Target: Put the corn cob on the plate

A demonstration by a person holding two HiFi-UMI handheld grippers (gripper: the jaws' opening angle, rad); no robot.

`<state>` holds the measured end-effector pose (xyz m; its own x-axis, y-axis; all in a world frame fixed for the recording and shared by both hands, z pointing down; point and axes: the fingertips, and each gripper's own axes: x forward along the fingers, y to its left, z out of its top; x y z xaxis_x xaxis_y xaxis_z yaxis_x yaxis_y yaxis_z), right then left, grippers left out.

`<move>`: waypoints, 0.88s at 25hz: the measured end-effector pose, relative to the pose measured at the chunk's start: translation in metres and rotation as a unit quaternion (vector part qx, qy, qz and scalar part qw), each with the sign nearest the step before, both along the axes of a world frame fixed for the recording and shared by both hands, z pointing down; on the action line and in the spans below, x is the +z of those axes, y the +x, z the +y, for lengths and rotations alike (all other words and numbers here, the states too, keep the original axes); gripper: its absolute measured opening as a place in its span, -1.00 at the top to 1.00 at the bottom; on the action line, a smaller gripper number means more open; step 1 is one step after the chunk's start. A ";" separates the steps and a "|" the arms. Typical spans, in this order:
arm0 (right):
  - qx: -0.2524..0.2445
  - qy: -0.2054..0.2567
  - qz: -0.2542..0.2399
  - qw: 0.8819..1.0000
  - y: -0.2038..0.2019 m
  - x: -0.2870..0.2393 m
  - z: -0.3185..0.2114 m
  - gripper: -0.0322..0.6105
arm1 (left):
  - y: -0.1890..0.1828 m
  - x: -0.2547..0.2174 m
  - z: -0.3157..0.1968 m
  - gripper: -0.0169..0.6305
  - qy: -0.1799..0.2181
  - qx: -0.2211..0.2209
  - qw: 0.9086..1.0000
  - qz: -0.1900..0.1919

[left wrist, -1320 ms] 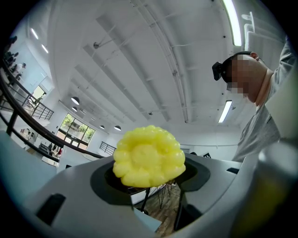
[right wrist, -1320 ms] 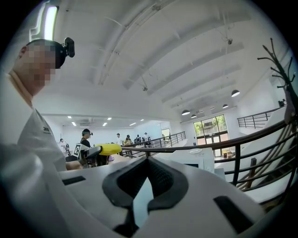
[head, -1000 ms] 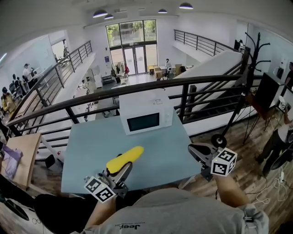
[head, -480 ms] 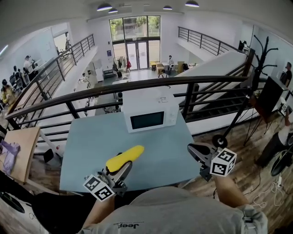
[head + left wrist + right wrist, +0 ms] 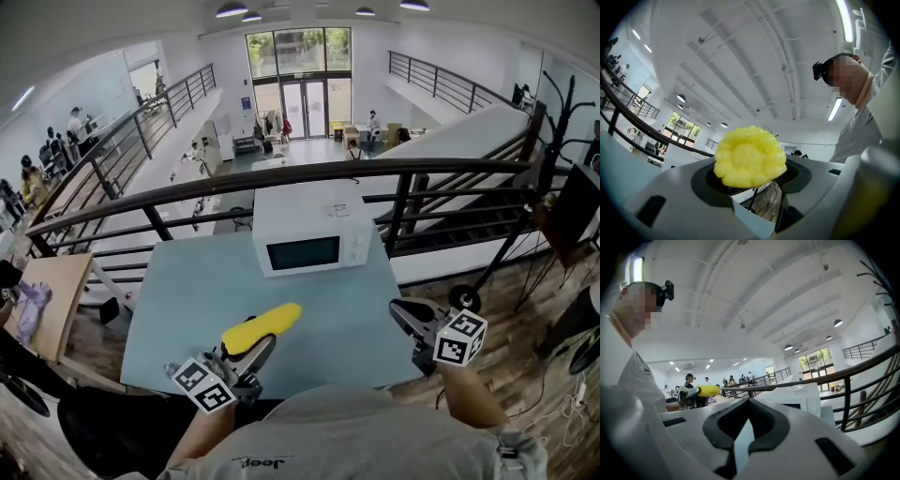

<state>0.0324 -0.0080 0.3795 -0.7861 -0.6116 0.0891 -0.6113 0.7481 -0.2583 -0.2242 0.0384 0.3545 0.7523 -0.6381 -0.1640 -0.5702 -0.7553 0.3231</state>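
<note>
Yellow corn cob (image 5: 261, 327) in left hand-held gripper (image 5: 247, 351)

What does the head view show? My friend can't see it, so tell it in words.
The left tool holds a yellow corn over a blue table. A white microwave stands at the table's far edge by a railing. The right tool, holding nothing, is at the table's right edge.
</note>
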 end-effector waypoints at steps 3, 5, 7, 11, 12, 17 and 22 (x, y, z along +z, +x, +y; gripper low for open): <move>-0.020 -0.003 -0.009 1.000 0.030 0.008 -0.034 0.85 | 0.029 0.004 -0.019 0.13 0.001 -0.021 1.000 -0.009; -0.032 -0.016 -0.015 0.999 0.052 0.015 -0.061 0.85 | 0.050 0.007 -0.039 0.13 -0.009 -0.043 0.999 0.001; -0.050 -0.025 -0.019 0.998 0.072 0.015 -0.087 0.85 | 0.074 0.008 -0.059 0.13 -0.026 -0.060 0.998 0.018; -0.074 -0.020 -0.023 0.997 0.106 0.009 -0.141 0.85 | 0.121 -0.007 -0.103 0.13 -0.022 -0.071 0.997 0.025; -0.078 -0.019 -0.026 0.996 0.113 0.008 -0.153 0.85 | 0.131 -0.011 -0.112 0.13 -0.021 -0.073 0.997 0.028; -0.105 -0.015 -0.039 0.994 0.131 0.008 -0.188 0.85 | 0.164 -0.016 -0.136 0.13 -0.028 -0.083 0.996 0.018; -0.120 -0.016 -0.054 0.991 0.144 0.014 -0.212 0.85 | 0.178 -0.011 -0.158 0.13 -0.046 -0.102 0.994 0.014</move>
<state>0.1767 -0.2197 0.3934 -0.9144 -0.4046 0.0131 -0.3847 0.8584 -0.3393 -0.0462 -0.1199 0.3439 0.6018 -0.7901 -0.1166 -0.6985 -0.5914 0.4029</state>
